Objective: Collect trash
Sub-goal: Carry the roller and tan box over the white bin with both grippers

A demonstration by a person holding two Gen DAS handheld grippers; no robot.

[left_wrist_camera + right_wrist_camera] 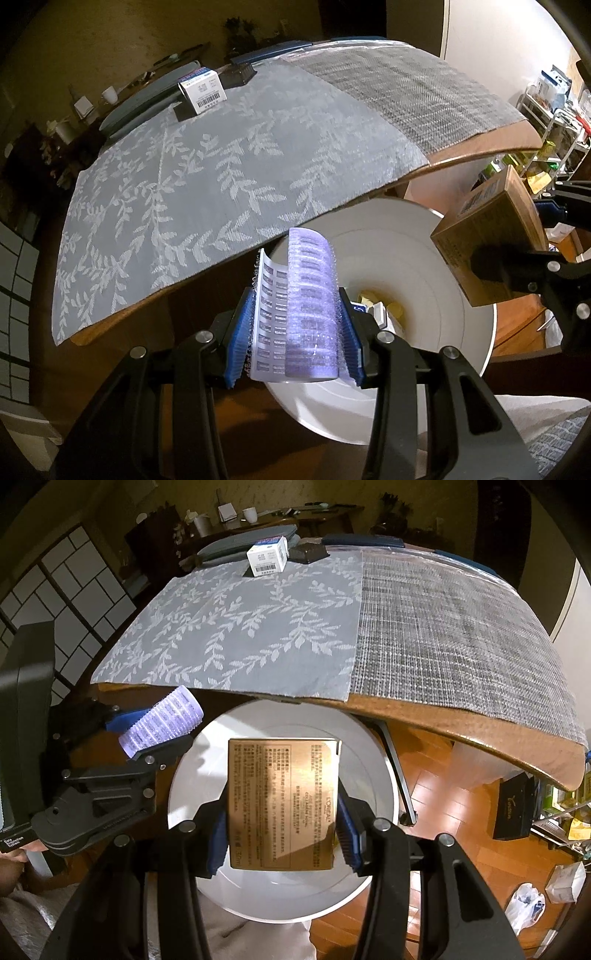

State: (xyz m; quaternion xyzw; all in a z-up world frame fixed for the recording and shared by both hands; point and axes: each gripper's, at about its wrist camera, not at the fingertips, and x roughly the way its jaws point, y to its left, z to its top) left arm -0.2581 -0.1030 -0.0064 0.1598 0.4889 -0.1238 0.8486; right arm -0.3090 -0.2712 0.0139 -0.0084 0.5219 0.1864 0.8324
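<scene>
My left gripper [295, 332] is shut on a purple hair roller [312, 306], held over the near rim of a round white bin [424, 236] below the table edge. The roller also shows in the right wrist view [162, 720], at the bin's left rim. My right gripper [282, 834] is shut on a gold cardboard box [282, 801] and holds it above the bin's opening [369, 746]. The box shows in the left wrist view [487, 236] at the right. Some trash lies at the bin's bottom [380, 306].
A white carton with a barcode [267, 555] and a dark plastic tray [308, 552] sit at the table's far edge, on a grey leaf-patterned mat [240, 627]. A woven mat [443, 635] lies to the right. A black box [513, 808] and bags lie on the wooden floor.
</scene>
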